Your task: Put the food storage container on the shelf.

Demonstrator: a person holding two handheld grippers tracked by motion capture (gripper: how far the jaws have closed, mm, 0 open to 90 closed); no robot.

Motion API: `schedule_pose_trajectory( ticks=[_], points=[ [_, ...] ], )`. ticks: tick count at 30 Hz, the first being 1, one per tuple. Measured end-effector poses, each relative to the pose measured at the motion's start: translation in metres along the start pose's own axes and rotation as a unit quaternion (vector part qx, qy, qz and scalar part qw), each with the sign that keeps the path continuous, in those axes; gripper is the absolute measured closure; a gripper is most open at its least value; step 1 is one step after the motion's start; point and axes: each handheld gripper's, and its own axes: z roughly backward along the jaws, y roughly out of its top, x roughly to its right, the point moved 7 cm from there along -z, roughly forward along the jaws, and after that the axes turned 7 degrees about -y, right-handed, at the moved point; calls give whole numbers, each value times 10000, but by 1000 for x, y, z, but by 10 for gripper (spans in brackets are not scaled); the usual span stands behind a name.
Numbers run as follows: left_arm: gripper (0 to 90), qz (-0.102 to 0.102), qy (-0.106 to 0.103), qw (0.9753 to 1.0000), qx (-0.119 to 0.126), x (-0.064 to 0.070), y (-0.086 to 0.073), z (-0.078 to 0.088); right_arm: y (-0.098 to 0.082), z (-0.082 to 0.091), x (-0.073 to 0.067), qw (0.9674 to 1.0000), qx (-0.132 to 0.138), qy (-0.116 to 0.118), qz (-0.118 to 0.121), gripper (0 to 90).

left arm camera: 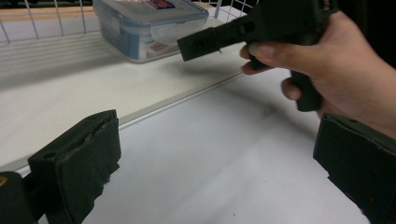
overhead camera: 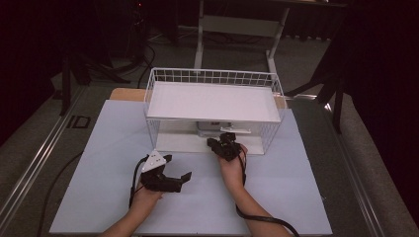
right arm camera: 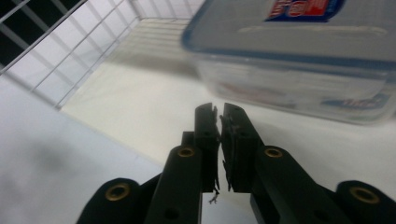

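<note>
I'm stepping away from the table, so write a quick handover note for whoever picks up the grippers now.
Left gripper: open, empty, low over the table, in front of the wire rack.
Right gripper: shut, empty, its tips just short of the plastic container.
Container: lid on, on the rack's lower shelf.
Done: right gripper brought up to the container.
Left: probably open the right gripper, grasp the container and draw it out.

A pale table (overhead camera: 296, 197) stands on a grey carpeted floor (overhead camera: 29, 148) in a dim room with dark surroundings. Behind it stands a white-legged desk frame (overhead camera: 237, 24). Metal rails (overhead camera: 34, 158) run along the floor beside the table.
</note>
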Motion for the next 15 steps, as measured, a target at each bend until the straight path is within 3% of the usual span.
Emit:
schedule_pose_trajectory(
  ticks=[3,7,11,13,15],
  points=[
    [19,-61,-50,10000,0,2,3,1,-3,10,-5,10000,11,25,69,769],
    [19,-18,-424,9989,183,7,13,4,-5,24,-6,9995,197,-6,259,597],
    [19,-262,-424,9986,175,11,20,5,-6,35,-8,9990,337,29,285,431],
    [19,-346,-464,9983,114,14,22,5,-5,42,-10,9987,438,87,245,298],
    [19,-384,-518,9978,121,15,22,5,-5,47,-13,9983,471,189,299,269]
  ],
)
